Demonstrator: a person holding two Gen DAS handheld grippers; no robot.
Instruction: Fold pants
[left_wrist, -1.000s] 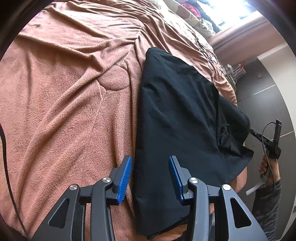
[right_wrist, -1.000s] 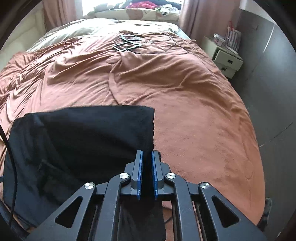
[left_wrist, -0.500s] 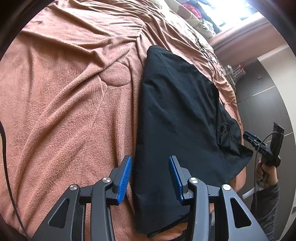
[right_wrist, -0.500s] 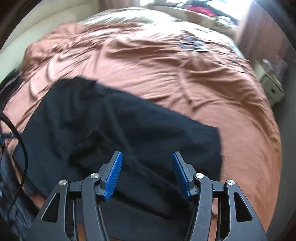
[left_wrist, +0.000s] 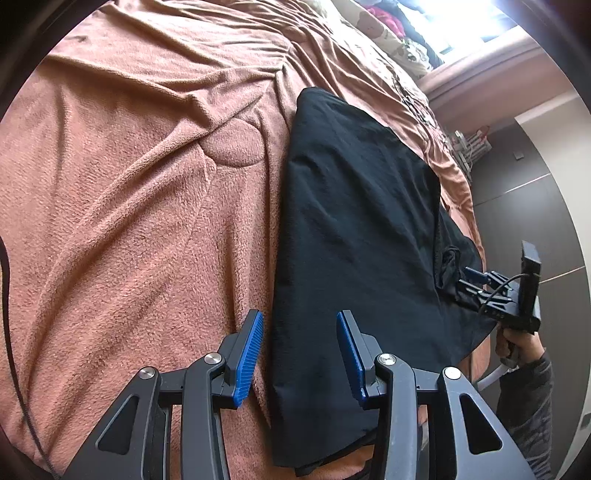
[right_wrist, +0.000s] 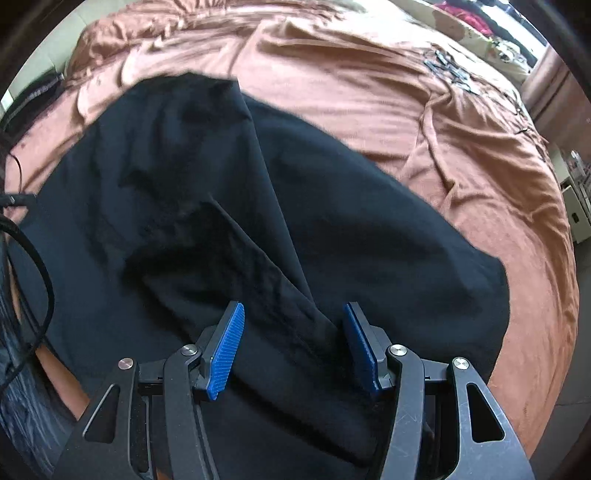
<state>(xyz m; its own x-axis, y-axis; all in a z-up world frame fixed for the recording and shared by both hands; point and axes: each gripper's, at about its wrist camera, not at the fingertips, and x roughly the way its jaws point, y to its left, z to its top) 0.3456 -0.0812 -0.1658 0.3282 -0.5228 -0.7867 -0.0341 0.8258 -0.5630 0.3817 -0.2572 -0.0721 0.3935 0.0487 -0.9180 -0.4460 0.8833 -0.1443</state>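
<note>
Black pants (left_wrist: 354, 221) lie folded lengthwise on a rust-brown blanket (left_wrist: 129, 184). My left gripper (left_wrist: 298, 319) hovers open over their near left edge, one pad above the blanket and the other above the cloth. My right gripper (right_wrist: 294, 312) is open and points steeply down at the pants (right_wrist: 184, 166). A raised diagonal fold (right_wrist: 280, 295) runs up between its pads, and neither pad presses on it. In the left wrist view the right gripper (left_wrist: 469, 280) sits at the rumpled right edge of the pants, held by a hand (left_wrist: 517, 343).
The blanket (right_wrist: 461, 155) covers the whole bed. Small dark items (right_wrist: 450, 70) lie on it far off, with pillows (left_wrist: 373, 22) beyond. A white bedside cabinet (right_wrist: 576, 210) stands at the right. A black cable (right_wrist: 33, 258) hangs at the left edge.
My right gripper opened and let go of the pants' edge, then rolled and dropped closer over the cloth, which now lies flat. The left gripper has stayed still.
</note>
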